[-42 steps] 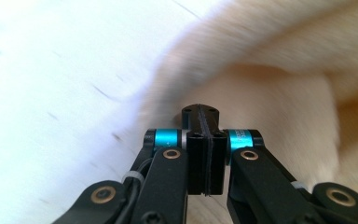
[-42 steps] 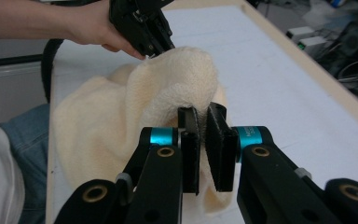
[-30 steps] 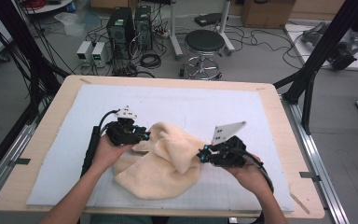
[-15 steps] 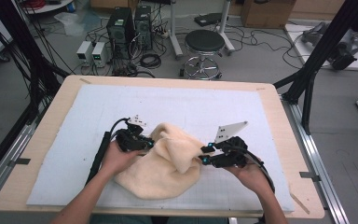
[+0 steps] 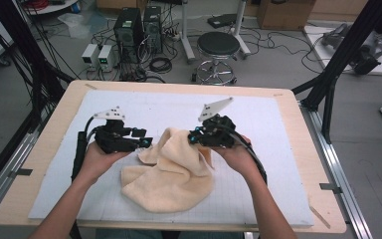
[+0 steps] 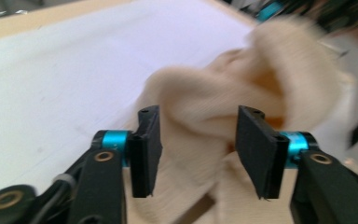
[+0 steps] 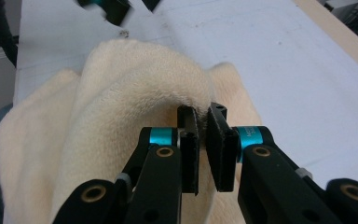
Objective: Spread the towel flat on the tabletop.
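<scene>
Right gripper (image 7: 203,122) pinches the cream towel (image 5: 171,172); left gripper (image 6: 198,133), jaws just opened, seemingly straddles its edge untouched

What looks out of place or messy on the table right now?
The cream towel lies bunched and rumpled, not flat. One fold is pinched and lifted by the right gripper; the left gripper, jaws just opened, has the cloth loose between them. Nothing looks spilled or damaged.

I counted one cream towel (image 5: 171,172) on the one white mat (image 5: 273,119) covering my table (image 5: 54,119). I held two grippers, my left gripper (image 5: 146,143) and my right gripper (image 5: 193,137). Beyond the table stood one round stool (image 5: 219,45) and two computer towers (image 5: 129,27).
</scene>
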### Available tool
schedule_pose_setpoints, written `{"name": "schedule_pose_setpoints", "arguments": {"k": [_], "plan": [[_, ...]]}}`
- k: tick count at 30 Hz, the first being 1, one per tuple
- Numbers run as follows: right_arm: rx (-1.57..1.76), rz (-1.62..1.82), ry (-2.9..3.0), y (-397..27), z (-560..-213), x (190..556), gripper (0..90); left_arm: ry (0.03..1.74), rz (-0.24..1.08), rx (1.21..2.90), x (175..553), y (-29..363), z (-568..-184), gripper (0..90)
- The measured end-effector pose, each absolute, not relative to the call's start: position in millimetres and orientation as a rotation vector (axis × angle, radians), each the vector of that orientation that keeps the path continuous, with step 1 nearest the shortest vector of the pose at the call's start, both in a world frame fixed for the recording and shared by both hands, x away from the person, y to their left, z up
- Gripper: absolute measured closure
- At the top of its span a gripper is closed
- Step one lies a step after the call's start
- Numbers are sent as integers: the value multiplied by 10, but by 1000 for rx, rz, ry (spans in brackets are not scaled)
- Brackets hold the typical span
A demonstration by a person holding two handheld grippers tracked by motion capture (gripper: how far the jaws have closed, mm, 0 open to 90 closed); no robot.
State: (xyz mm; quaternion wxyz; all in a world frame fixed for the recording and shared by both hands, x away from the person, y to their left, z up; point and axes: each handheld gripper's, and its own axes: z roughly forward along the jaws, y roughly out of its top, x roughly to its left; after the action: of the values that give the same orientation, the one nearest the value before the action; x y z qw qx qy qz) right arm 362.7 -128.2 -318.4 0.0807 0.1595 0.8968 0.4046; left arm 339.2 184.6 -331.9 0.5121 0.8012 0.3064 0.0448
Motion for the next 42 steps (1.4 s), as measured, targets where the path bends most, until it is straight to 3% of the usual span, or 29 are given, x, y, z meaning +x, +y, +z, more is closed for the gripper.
{"name": "schedule_pose_setpoints", "arguments": {"k": [5, 8, 9, 12, 14, 19, 24, 29, 32, 34, 36, 42], "plan": [[457, 1165, 2716, -1002, -3224, 3702, 839, 644, 41, 1960, 3306, 1605, -3249, 413], [448, 1180, 2718, -941, -3229, 3690, 839, 633, 81, 2060, 3290, 1380, -3336, 416], [446, 1179, 2720, -942, -3230, 3685, 839, 637, 110, 2090, 3297, 1323, -3374, 455], [455, 1196, 2709, -1010, -3232, 3667, 824, 634, 122, 2118, 3327, 1250, -3468, 778], [483, 1225, 2697, -1105, -3253, 3642, 721, 647, 160, 2118, 3333, 1259, -3484, 842], [561, 1271, 2654, -1411, -3462, 3542, 563, 725, 260, 2063, 3338, 1533, -3419, 846], [611, 1309, 2664, -1570, -3670, 3530, 496, 797, 287, 2031, 3313, 1878, -3417, 848], [584, 1271, 2688, -1400, -3833, 3581, 456, 859, 297, 1998, 3280, 2193, -3470, 848], [577, 1272, 2702, -1234, -3931, 3662, 506, 872, 302, 2005, 3253, 2308, -3515, 848], [543, 1267, 2725, -1122, -3984, 3696, 674, 888, 300, 2008, 3239, 2386, -3566, 848], [520, 1257, 2726, -1040, -3995, 3711, 777, 902, 295, 2017, 3233, 2444, -3609, 849], [542, 1306, 2726, -1020, -3913, 3681, 834, 932, 268, 2016, 3201, 2619, -3729, 842]]}}
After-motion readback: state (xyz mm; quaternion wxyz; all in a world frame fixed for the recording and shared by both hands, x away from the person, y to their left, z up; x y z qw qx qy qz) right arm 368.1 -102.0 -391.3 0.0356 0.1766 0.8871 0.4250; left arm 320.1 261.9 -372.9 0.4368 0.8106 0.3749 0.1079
